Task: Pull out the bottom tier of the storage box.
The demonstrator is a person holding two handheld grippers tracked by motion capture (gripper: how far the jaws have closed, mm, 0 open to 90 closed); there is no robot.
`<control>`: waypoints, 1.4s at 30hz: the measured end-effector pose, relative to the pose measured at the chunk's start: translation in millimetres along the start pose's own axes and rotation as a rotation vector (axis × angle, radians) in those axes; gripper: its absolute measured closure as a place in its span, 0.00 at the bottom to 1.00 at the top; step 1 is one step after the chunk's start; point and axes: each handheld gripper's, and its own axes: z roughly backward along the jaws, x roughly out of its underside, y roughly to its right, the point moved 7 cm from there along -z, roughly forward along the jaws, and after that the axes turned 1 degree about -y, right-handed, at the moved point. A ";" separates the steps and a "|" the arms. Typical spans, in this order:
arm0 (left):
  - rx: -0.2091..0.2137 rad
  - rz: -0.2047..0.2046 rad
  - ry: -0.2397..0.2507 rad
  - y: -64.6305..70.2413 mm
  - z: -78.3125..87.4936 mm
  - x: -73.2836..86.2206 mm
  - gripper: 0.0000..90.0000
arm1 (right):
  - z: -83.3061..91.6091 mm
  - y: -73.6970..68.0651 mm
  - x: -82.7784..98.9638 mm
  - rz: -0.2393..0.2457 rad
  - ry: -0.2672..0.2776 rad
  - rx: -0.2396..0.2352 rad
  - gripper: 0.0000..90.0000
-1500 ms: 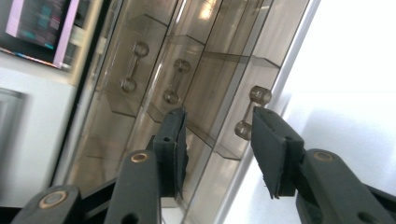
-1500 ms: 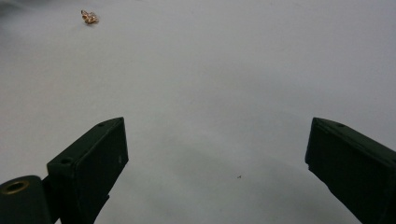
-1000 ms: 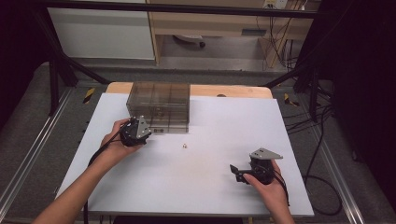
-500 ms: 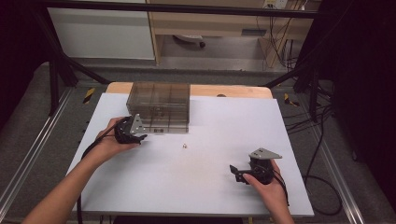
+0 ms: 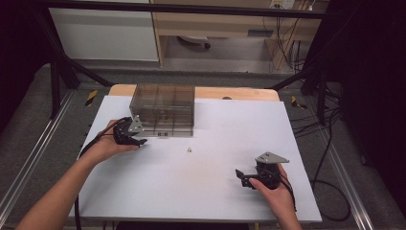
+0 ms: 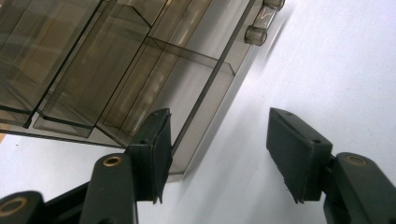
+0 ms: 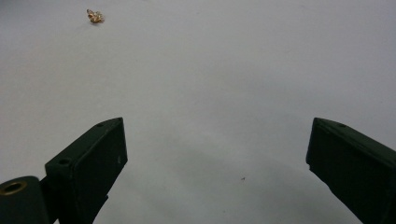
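A smoky transparent compartment box (image 5: pixel 165 110) stands at the back of the white table (image 5: pixel 215 201). My left gripper (image 5: pixel 136 142) is open at the box's front left corner. In the left gripper view the box (image 6: pixel 116 70) has several dividers, and its corner lies between my left gripper's (image 6: pixel 217 154) jaws, close to the left one. A tiny gold piece (image 5: pixel 189 150) lies on the table in front of the box. My right gripper (image 5: pixel 242 177) rests open near the front right, and the gold piece (image 7: pixel 95 17) sits far ahead of its (image 7: pixel 215 158) jaws.
A wooden strip (image 5: pixel 230 93) runs along the table's back edge behind the box. Metal frame rails (image 5: pixel 28 158) flank the table. Cables (image 5: pixel 330 143) hang at the right side. Two small round knobs (image 6: pixel 257 33) stick out from the box's front.
My left gripper has slid left and slightly back along the box front to its left corner. The right gripper has stayed put.
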 end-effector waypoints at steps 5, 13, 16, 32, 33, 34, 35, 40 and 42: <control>0.007 -0.024 -0.007 0.3 -2.5 -1.0 0.46 | -0.5 0.2 0.5 0.004 -0.005 0.000 0.06; 0.028 -0.012 0.009 -4.2 -15.1 -9.1 0.50 | -0.9 0.1 1.0 0.004 -0.006 -0.002 0.07; 0.033 -0.007 0.028 -6.1 -19.3 -10.8 0.58 | -1.5 0.3 1.2 0.003 -0.007 -0.002 0.07; 0.084 -0.029 0.035 -7.0 -22.0 -6.3 0.79 | -3.7 -1.5 1.7 0.008 -0.016 -0.010 0.07; 0.086 -0.035 0.032 -6.6 -21.4 -6.0 0.80 | -3.6 -1.6 1.8 0.008 -0.016 -0.010 0.07; 0.088 -0.035 0.030 -6.1 -20.7 -5.8 0.80 | -3.5 -1.7 1.8 0.010 -0.016 -0.010 0.07; 0.090 -0.038 0.027 -5.6 -19.9 -5.6 0.81 | -3.5 -1.9 1.8 0.010 -0.016 -0.010 0.07; 0.099 -0.057 0.015 -2.6 -16.0 -4.5 0.82 | -3.4 -2.3 1.9 0.006 -0.017 -0.011 0.07; 0.101 -0.061 0.013 -1.7 -15.3 -4.4 0.83 | -3.4 -2.4 1.9 0.006 -0.017 -0.011 0.07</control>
